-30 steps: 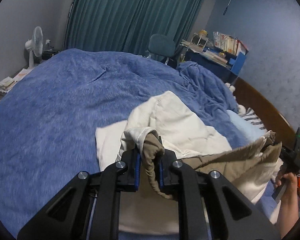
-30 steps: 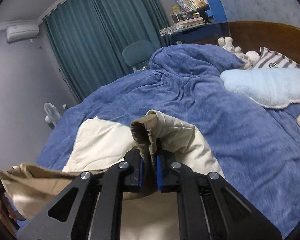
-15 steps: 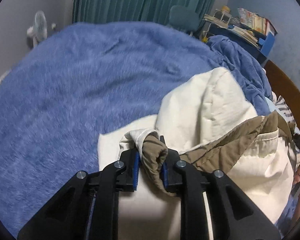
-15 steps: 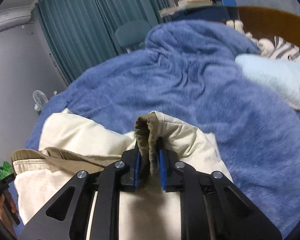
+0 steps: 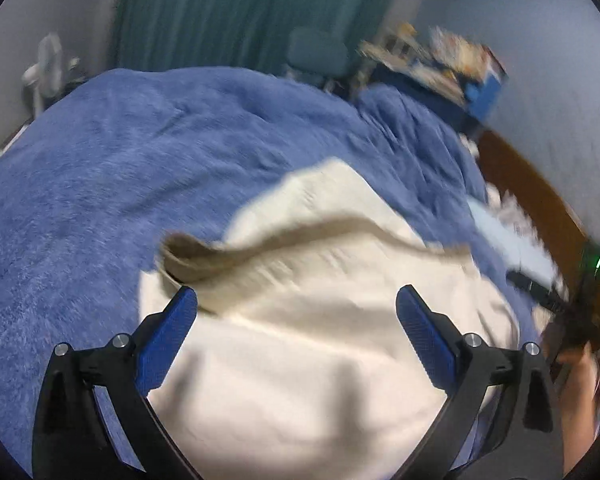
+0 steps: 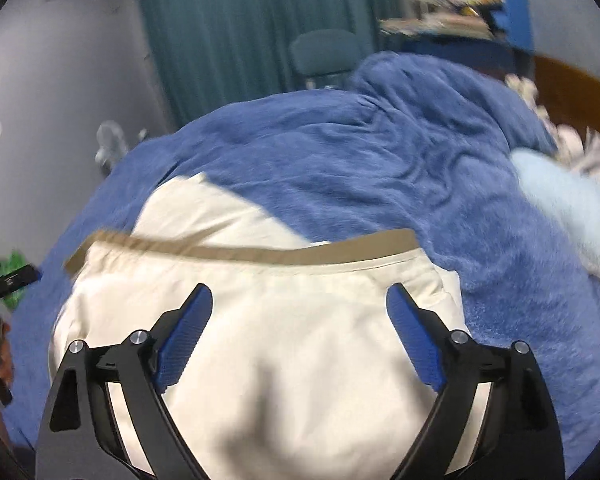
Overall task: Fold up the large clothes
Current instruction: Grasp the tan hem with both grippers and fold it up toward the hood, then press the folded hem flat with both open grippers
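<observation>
A large cream garment [image 5: 308, 344] with a tan edge band [image 5: 204, 260] lies folded over on the blue bed cover [image 5: 100, 184]. My left gripper [image 5: 296, 304] is open and empty just above it, near the band's left end. In the right wrist view the same garment [image 6: 284, 344] lies flat with the tan band [image 6: 308, 254] running across it. My right gripper [image 6: 300, 304] is open and empty above it. Both views are blurred by motion.
A light blue pillow [image 6: 568, 208] and a striped pillow [image 6: 588, 152] lie at the bed's right, by the wooden headboard [image 5: 540, 208]. A chair [image 6: 324, 56], a cluttered desk [image 5: 432, 68], a fan [image 5: 48, 68] and teal curtains [image 6: 236, 28] stand beyond the bed.
Both grippers have opened and let go of the tan edge. The garment's edge has dropped forward onto the cream part on the bed.
</observation>
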The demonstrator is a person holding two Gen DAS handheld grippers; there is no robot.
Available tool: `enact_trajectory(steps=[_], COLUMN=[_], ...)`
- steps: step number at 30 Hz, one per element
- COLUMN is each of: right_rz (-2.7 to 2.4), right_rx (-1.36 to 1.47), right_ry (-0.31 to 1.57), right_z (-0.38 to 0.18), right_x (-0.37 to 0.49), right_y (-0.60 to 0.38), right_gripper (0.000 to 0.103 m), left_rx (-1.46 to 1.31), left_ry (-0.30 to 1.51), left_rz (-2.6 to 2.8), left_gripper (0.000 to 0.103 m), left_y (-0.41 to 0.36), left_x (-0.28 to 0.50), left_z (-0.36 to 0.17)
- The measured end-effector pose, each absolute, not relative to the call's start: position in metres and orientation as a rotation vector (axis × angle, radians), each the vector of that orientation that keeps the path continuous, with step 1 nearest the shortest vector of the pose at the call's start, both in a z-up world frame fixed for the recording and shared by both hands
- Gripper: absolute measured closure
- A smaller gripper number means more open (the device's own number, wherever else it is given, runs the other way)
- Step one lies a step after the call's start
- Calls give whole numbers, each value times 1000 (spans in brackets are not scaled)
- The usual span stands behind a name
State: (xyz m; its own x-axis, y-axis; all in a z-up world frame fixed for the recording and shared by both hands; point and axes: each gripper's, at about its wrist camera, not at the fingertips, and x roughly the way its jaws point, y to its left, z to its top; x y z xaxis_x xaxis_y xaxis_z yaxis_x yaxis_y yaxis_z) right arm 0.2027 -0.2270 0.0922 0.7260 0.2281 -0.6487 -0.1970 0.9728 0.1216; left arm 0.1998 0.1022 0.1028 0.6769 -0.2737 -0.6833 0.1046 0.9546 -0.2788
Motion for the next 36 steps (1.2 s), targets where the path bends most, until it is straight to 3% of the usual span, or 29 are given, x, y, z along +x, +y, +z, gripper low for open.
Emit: enact_trajectory(steps=[3,9,18,30,36], right_rz=[242,246,198,194,199], right_rx=[-32,71,-18,-30,-18], right_ry=[737,798,842,871,836], right_z=[100,83,41,7,3], right_x=[172,121,79,101,122], right_y=[-209,-210,-203,-197,-194], right_gripper=[13,13,13,13,6], left_rx=[-117,-78,-27,-15,1], left_ry=[858,941,891,967,967], left_rz=[-219,-176,-95,-114,-95], left_gripper=[8,8,8,8,8], left_y=[66,44,47,26,19], left_x=[180,140,76,100,116], left_z=[93,70,54,17,8])
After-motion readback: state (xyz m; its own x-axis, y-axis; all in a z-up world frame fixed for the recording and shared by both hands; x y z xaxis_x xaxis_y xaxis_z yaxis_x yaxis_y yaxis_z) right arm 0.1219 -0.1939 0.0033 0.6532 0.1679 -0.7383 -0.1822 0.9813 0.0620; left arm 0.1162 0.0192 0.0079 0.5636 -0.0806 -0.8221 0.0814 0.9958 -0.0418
